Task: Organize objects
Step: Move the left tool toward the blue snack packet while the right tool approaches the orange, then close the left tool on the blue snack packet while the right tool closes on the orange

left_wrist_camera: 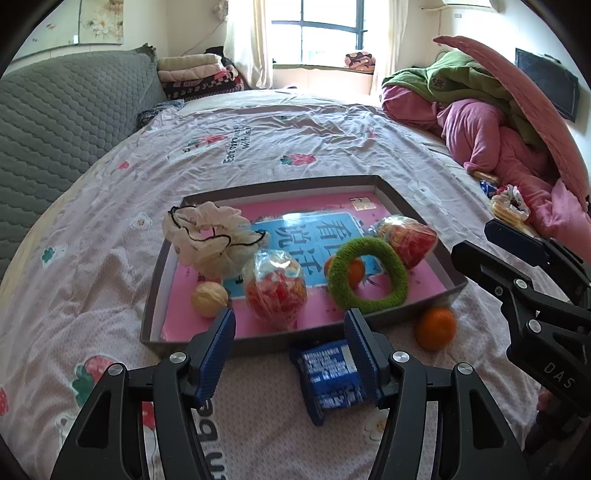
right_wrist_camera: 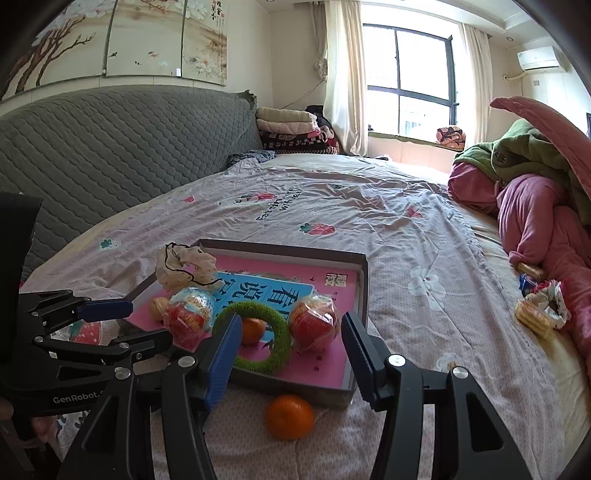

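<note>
Nearest, the left gripper [left_wrist_camera: 290, 330] has its fingers spread and empty, a blue packet [left_wrist_camera: 330, 380] lying on the bed beside its right finger, just short of the tray [left_wrist_camera: 417, 206]. The right gripper [right_wrist_camera: 291, 341] is likewise open, holding nothing, an orange [right_wrist_camera: 289, 416] between its fingers, against the tray's near wall. Inside lie a green ring [left_wrist_camera: 369, 273], wrapped snacks and a Chinese-titled book [left_wrist_camera: 325, 236]. The left gripper reads "GenRobot".

Bright daylight from the window [left_wrist_camera: 325, 33], blown out to white at the panes and curtains. Soft, faint shadows across the bedsheet [left_wrist_camera: 295, 147]. Glare on the glossy book cover [left_wrist_camera: 317, 229] in the tray. Strong fisheye bending with black vignetted corners. Slight blur on the orange [right_wrist_camera: 290, 416] and the nearby blue packet [left_wrist_camera: 328, 376].
</note>
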`<state>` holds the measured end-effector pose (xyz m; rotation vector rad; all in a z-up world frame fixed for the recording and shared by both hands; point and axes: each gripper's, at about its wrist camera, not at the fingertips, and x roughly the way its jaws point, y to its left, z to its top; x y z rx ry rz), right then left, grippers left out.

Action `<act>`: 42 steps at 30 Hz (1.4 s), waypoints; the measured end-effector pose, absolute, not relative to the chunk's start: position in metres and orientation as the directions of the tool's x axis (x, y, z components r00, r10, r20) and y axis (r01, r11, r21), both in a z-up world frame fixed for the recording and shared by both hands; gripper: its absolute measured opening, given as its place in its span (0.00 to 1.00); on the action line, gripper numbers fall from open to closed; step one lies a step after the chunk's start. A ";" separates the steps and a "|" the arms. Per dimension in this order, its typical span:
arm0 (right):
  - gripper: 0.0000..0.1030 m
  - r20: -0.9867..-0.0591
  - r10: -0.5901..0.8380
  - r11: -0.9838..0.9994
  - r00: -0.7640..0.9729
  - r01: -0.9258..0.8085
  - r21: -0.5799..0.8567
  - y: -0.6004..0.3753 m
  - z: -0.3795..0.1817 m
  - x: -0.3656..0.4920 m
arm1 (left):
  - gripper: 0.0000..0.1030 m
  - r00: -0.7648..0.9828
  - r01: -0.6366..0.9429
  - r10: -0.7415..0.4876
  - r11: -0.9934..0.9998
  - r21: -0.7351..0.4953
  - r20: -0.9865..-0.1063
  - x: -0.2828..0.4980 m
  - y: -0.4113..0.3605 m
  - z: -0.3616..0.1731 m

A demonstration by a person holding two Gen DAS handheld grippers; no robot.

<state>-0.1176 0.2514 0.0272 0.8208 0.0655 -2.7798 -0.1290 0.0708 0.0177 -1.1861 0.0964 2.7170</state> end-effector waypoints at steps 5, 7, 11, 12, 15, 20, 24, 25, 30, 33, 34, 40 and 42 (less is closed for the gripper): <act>0.55 -0.538 -0.207 -0.971 -0.817 0.238 0.013 0.253 0.027 -0.106 | 0.61 -0.665 -0.197 0.137 -0.980 -0.005 -0.734 -0.116 0.075 0.020; 0.55 -0.537 -0.206 -0.971 -0.818 0.240 0.007 0.253 0.027 -0.102 | 0.61 -0.662 -0.204 0.133 -0.979 0.007 -0.738 -0.111 0.078 0.020; 0.55 -0.553 -0.206 -0.969 -0.807 0.245 0.003 0.251 0.021 -0.093 | 0.61 -0.655 -0.212 0.133 -0.977 0.012 -0.744 -0.105 0.083 0.019; 0.55 -0.557 -0.209 -0.969 -0.804 0.248 0.006 0.252 0.020 -0.091 | 0.61 -0.653 -0.211 0.129 -0.977 0.015 -0.747 -0.103 0.084 0.018; 0.55 -0.578 -0.210 -0.968 -0.788 0.252 0.007 0.252 0.014 -0.082 | 0.61 -0.643 -0.213 0.129 -0.977 0.014 -0.755 -0.101 0.086 0.015; 0.55 -0.624 -0.194 -0.969 -0.757 0.247 0.001 0.252 0.001 -0.073 | 0.61 -0.618 -0.208 0.126 -0.978 0.006 -0.776 -0.099 0.088 0.007; 0.55 -0.649 -0.185 -0.969 -0.738 0.248 -0.006 0.251 -0.006 -0.069 | 0.61 -0.596 -0.209 0.139 -0.978 -0.014 -0.791 -0.098 0.089 0.002; 0.55 -0.654 -0.182 -0.969 -0.734 0.248 -0.009 0.251 -0.008 -0.068 | 0.61 -0.590 -0.210 0.142 -0.978 -0.019 -0.795 -0.097 0.090 0.000; 0.55 -0.669 -0.166 -0.970 -0.725 0.244 -0.023 0.251 -0.013 -0.069 | 0.61 -0.569 -0.212 0.152 -0.977 -0.034 -0.808 -0.099 0.096 -0.004; 0.55 -0.677 -0.162 -0.970 -0.718 0.243 -0.026 0.250 -0.015 -0.071 | 0.61 -0.562 -0.206 0.144 -0.978 -0.030 -0.814 -0.101 0.099 -0.007; 0.55 -0.682 -0.159 -0.969 -0.714 0.245 -0.030 0.249 -0.017 -0.072 | 0.61 -0.561 -0.204 0.144 -0.978 -0.032 -0.815 -0.102 0.100 -0.007; 0.55 -0.693 -0.149 -0.967 -0.705 0.251 -0.047 0.244 -0.025 -0.078 | 0.61 -0.554 -0.189 0.128 -0.982 -0.026 -0.823 -0.111 0.103 -0.014; 0.55 -0.695 -0.151 -0.967 -0.703 0.252 -0.045 0.244 -0.027 -0.081 | 0.61 -0.548 -0.182 0.122 -0.983 -0.024 -0.827 -0.115 0.105 -0.018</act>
